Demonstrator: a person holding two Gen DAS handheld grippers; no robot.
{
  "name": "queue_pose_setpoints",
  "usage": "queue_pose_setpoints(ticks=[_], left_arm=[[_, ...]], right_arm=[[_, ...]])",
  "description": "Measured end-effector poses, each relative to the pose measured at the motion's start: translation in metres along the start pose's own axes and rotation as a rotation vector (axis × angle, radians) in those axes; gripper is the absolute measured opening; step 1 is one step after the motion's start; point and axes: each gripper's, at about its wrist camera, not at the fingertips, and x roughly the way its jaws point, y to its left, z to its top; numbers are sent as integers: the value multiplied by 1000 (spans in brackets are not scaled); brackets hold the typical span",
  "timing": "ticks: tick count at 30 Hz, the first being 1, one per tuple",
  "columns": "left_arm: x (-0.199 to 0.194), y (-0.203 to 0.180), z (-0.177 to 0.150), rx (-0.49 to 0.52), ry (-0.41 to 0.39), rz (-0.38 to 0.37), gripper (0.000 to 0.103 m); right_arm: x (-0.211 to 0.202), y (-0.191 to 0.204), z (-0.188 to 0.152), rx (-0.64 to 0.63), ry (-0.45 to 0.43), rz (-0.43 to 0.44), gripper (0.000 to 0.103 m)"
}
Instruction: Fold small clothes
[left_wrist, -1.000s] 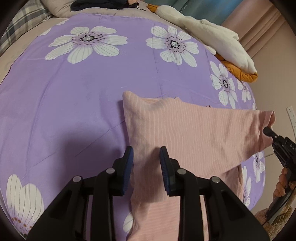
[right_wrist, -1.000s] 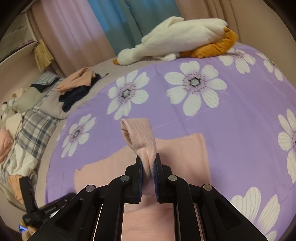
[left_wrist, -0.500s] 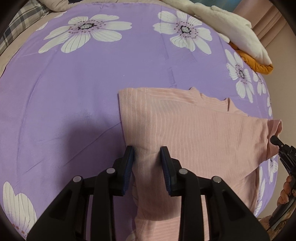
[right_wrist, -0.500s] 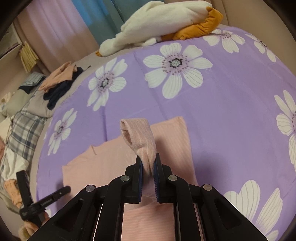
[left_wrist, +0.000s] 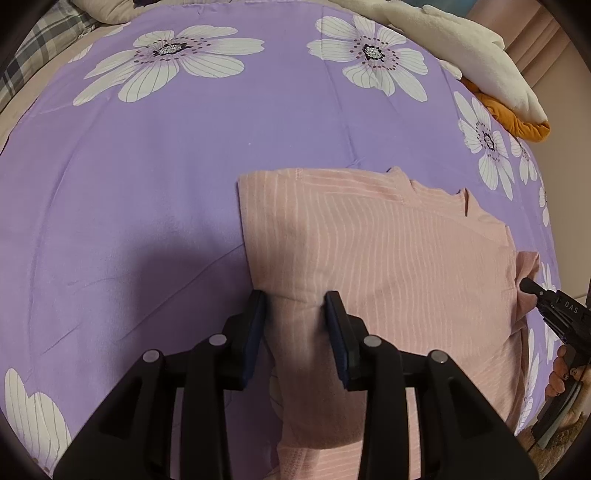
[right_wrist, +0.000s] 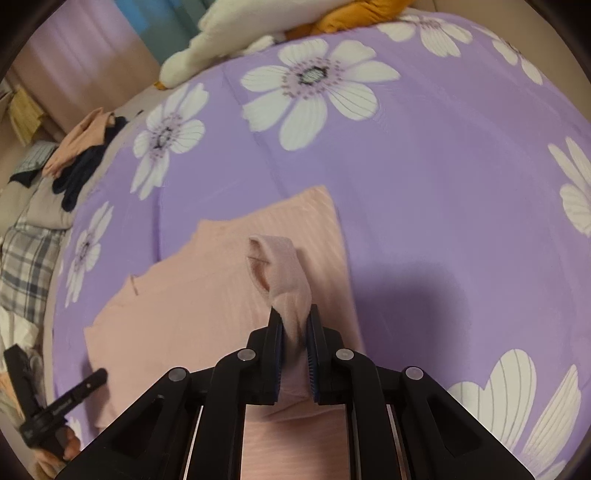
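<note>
Pink shirt (left_wrist: 388, 266) spread flat on a flowered purple bed (left_wrist: 147, 166), cuff (right_wrist: 280, 273) pinched up by the right tongs (right_wrist: 295, 325).

Nearest in the left wrist view: left tongs (left_wrist: 295, 314) spread wide, straddling the shirt's near left edge, pads just above or on the cloth, contact not clear. Off at the shirt's right edge, right tongs' tip touching a bunched cuff. In the right wrist view: right tongs clamped narrow on that cuff, loop of pink cloth standing up past the fingertips (right_wrist: 275, 321), rest of the shirt lying flat beyond and to the left. Left tongs low at the left (right_wrist: 94, 378), at the shirt's corner. Farther back: white and orange plush (left_wrist: 480, 66) at the bed's far edge, heap of clothes (right_wrist: 81, 147) and a plaid blanket (right_wrist: 26, 258) on the left.
</note>
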Motion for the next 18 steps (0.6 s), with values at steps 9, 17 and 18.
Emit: queue_pose_setpoints(ticks=[9,17,18], left_arm=[[0,-1,-1,-3,-5,7,36],[1,-2,0,-3,-5,9,36],[1,-2,0,-4,-5,9,36]], right_arm=[[-31,-25,4,66,-61,-6,12],[-24,-19,-8,64,-29,53,39],[-20,-16,-9,49,-25,35,39]])
